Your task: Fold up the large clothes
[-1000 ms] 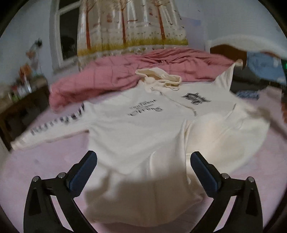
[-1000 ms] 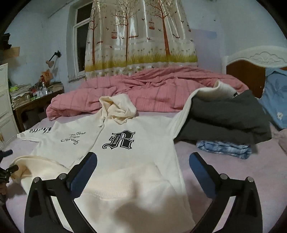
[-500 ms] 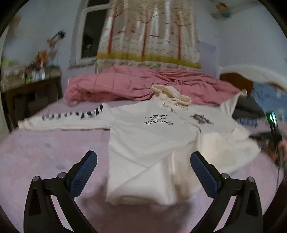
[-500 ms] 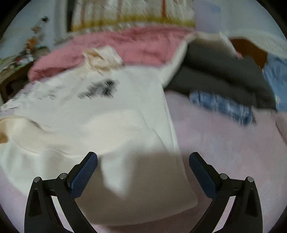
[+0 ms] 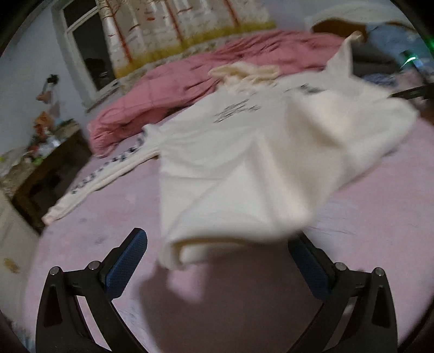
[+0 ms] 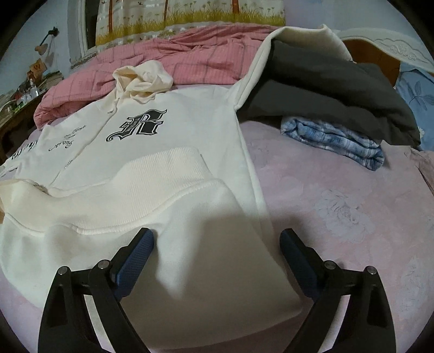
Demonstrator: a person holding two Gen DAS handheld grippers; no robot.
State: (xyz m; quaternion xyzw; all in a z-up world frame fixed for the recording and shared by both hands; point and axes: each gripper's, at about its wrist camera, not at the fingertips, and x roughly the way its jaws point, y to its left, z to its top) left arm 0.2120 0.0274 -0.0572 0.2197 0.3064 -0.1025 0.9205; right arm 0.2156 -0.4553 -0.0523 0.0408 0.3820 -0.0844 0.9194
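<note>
1. The cream hoodie (image 6: pixel 173 130) lies face up on the pink bed sheet (image 6: pixel 339 206), hood (image 6: pixel 143 81) towards the far side, with a large black letter R printed on the chest.
2. Its bottom part is turned up over the body: the ribbed hem (image 6: pixel 162 173) runs across just below the print, and a doubled edge lies nearest the cameras.
3. One sleeve (image 5: pixel 100 179), with dark lettering, stretches flat to the left. The other sleeve (image 6: pixel 260 57) rises over a pile of dark grey clothing (image 6: pixel 339 89). Neither is folded in.
4. The right gripper (image 6: pixel 217 260) is spread wide and holds nothing. It hovers low over the near right corner of the folded hoodie.
5. The left gripper (image 5: pixel 217 263) is likewise released and empty, near the left corner of the folded edge. This view is blurred, so contact with the cloth cannot be told.
6. Judgement: the first fold, bottom upward, appears made; the sleeves and sides remain. The task is at an early to middle stage.
7. Judgement: the next move calls for a firm pinch on a sleeve or a side edge, taking both layers, and carrying it across the chest without dragging the hem askew. The sleeve on the grey pile must first be lifted free.
8. Surroundings: a folded blue-patterned cloth (image 6: pixel 336 141) beside the grey pile, a rumpled pink quilt (image 6: pixel 206 54) behind the hood, and a curtain (image 6: pixel 190 16) at the window.
</note>
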